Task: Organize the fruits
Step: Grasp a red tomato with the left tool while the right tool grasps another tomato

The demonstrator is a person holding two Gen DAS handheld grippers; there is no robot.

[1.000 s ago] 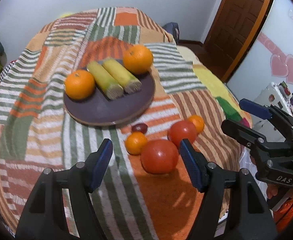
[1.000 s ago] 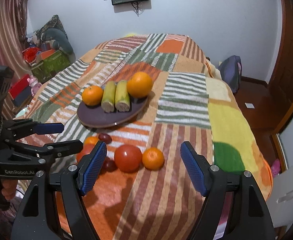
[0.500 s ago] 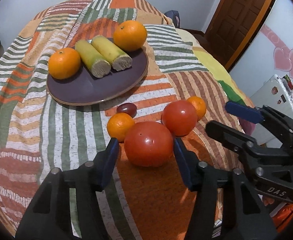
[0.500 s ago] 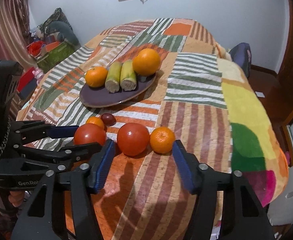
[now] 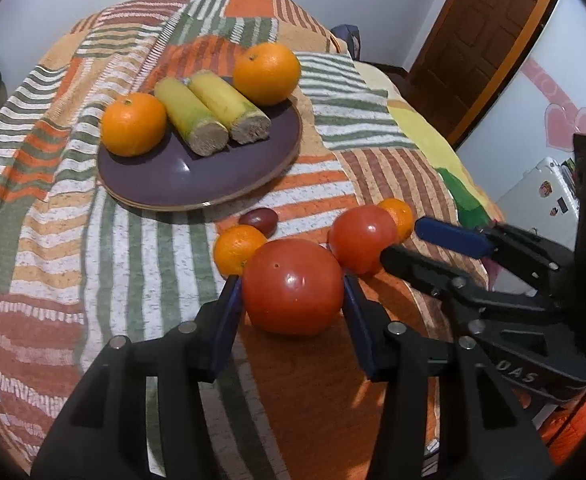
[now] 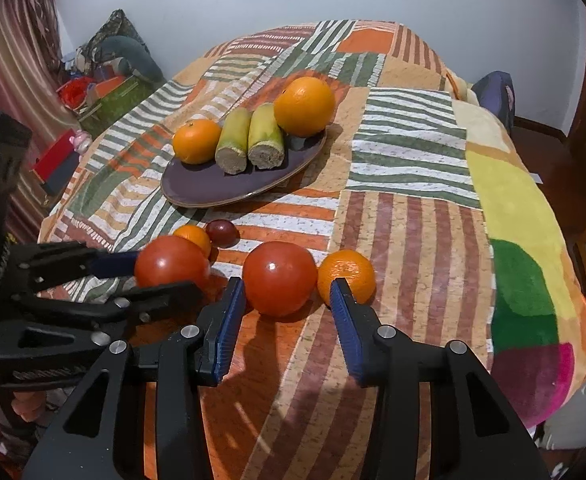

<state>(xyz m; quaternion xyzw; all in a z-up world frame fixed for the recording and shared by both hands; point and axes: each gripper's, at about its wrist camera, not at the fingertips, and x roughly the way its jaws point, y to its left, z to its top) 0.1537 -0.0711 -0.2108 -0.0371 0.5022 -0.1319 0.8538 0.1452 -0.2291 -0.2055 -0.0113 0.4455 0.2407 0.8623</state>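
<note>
Left gripper (image 5: 293, 292) closed in since 1.0 s ago; blue pads now against both sides of near tomato (image 5: 293, 286), clamped. Right gripper (image 6: 287, 294) also advanced, jaws narrowed but apart, flanking second tomato (image 6: 279, 283), no contact seen. "DAS" readable on right gripper body, "GenRobot" partly hidden on left. Beyond: mandarins (image 6: 347, 276), small dark fruit (image 6: 221, 233), plate (image 5: 181, 184) with oranges (image 5: 267, 73), cane pieces (image 5: 211, 112) on striped blanket (image 6: 413, 216).
</note>
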